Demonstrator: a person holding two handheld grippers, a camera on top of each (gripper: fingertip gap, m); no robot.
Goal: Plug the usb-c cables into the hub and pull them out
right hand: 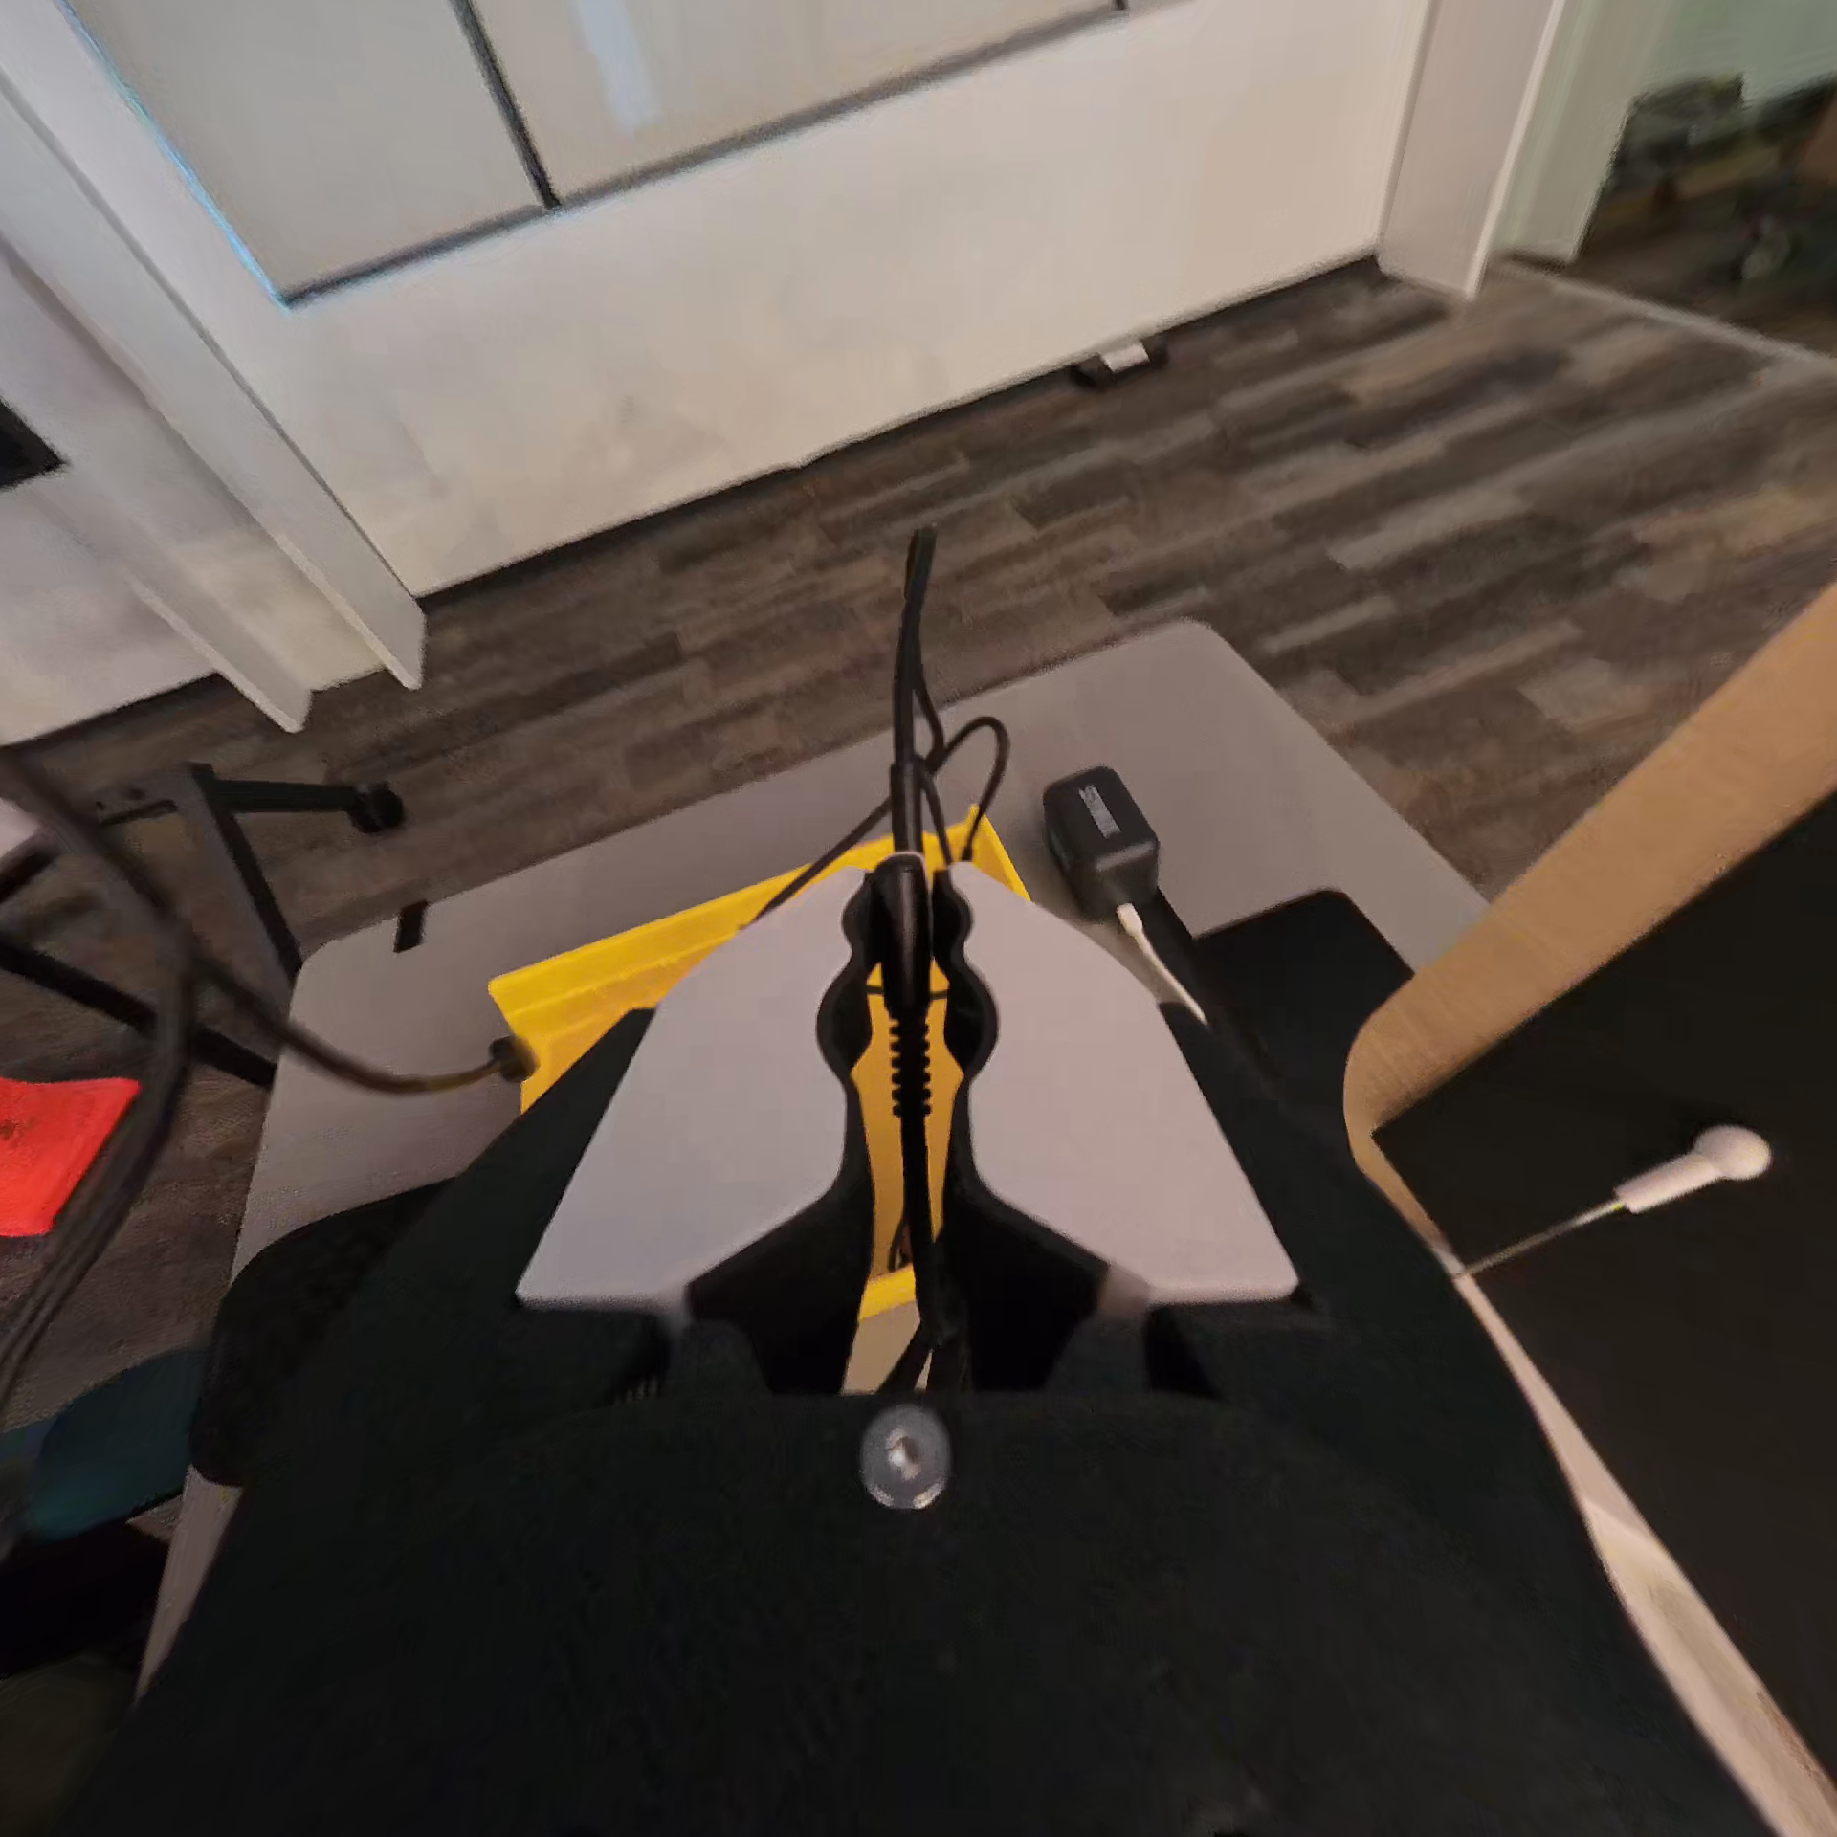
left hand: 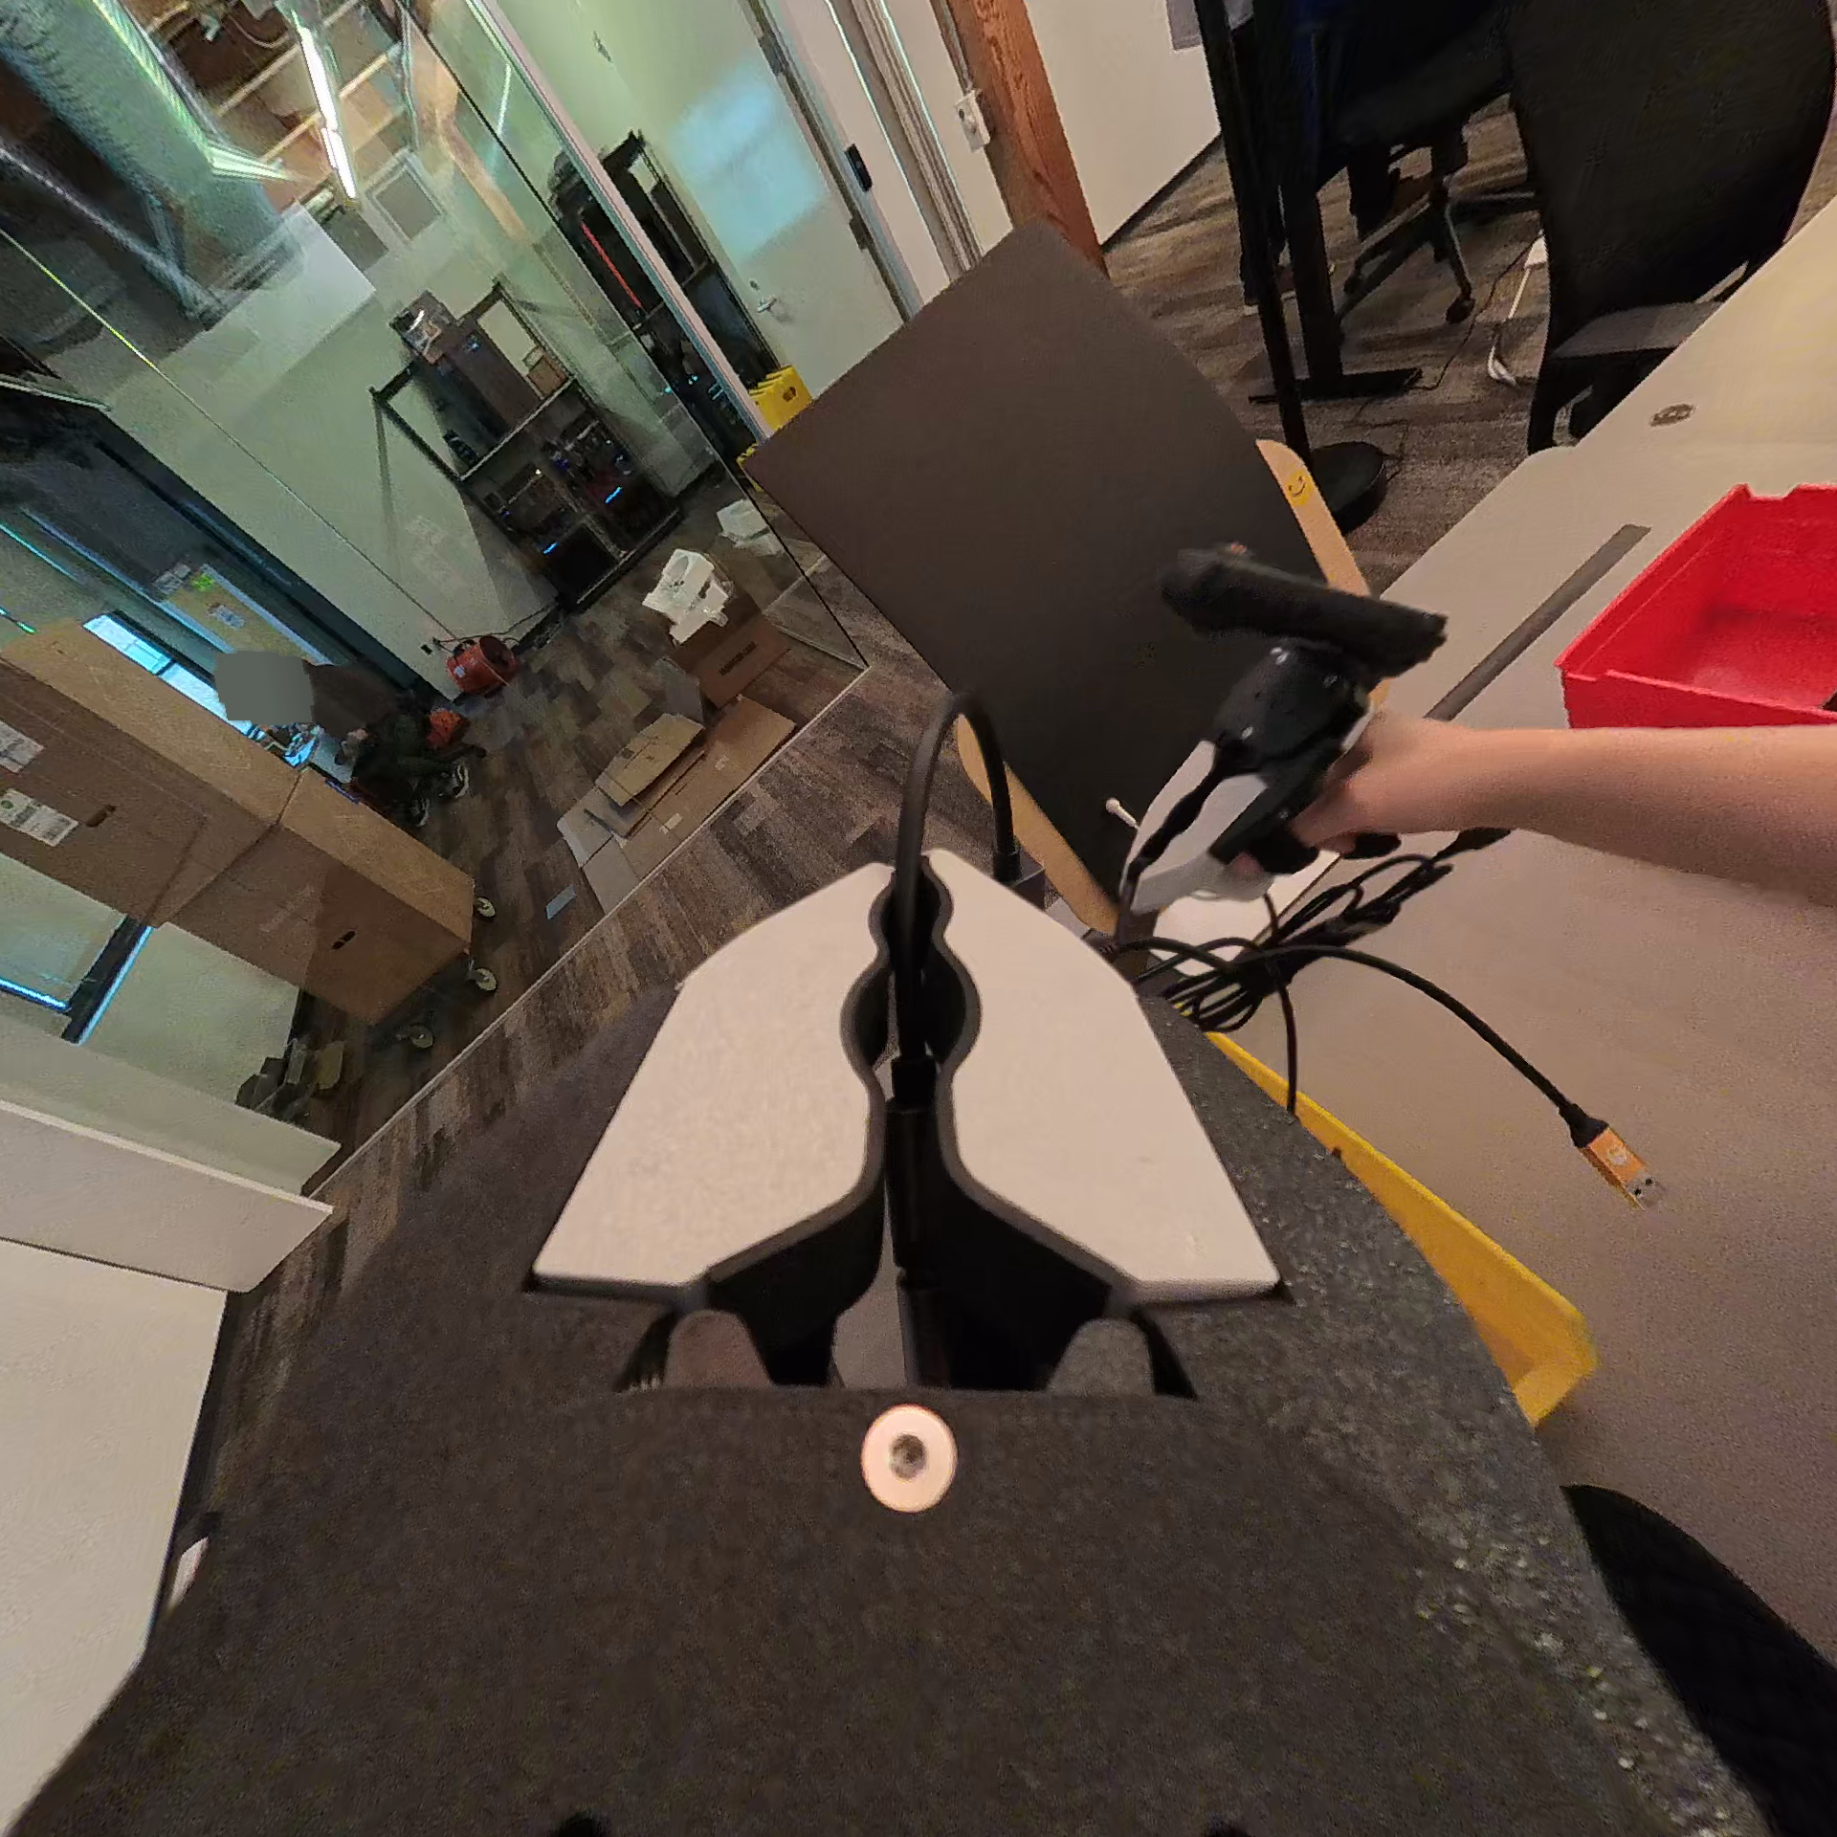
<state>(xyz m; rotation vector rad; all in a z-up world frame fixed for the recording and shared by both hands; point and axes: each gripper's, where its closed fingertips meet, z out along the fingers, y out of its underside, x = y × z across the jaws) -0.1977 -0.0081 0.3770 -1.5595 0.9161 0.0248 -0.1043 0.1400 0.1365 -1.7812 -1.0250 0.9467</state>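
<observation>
Both grippers pinch black cables, left gripper (left hand: pixel 910 895) and right gripper (right hand: pixel 910 885); line up the hub (right hand: pixel 1098 830) squarely before pushing.

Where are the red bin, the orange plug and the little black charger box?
Red bin (left hand: pixel 1735 636), left wrist view, its inside floor.
Orange plug (left hand: pixel 1615 1158), left wrist view, its orange shell.
Black charger box (right hand: pixel 1098 830), right wrist view, its top face.

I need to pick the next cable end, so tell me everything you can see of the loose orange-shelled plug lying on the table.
The orange metal-shelled plug ends a black braided-looking cable with a short black strain relief behind the shell. A silver rectangular tip sticks out of the shell, pointing toward the lower right. It lies flat on the pale grey table, unplugged and untouched, just beyond the yellow plastic bin. Its cable curves back to a tangle of black cables.
</observation>
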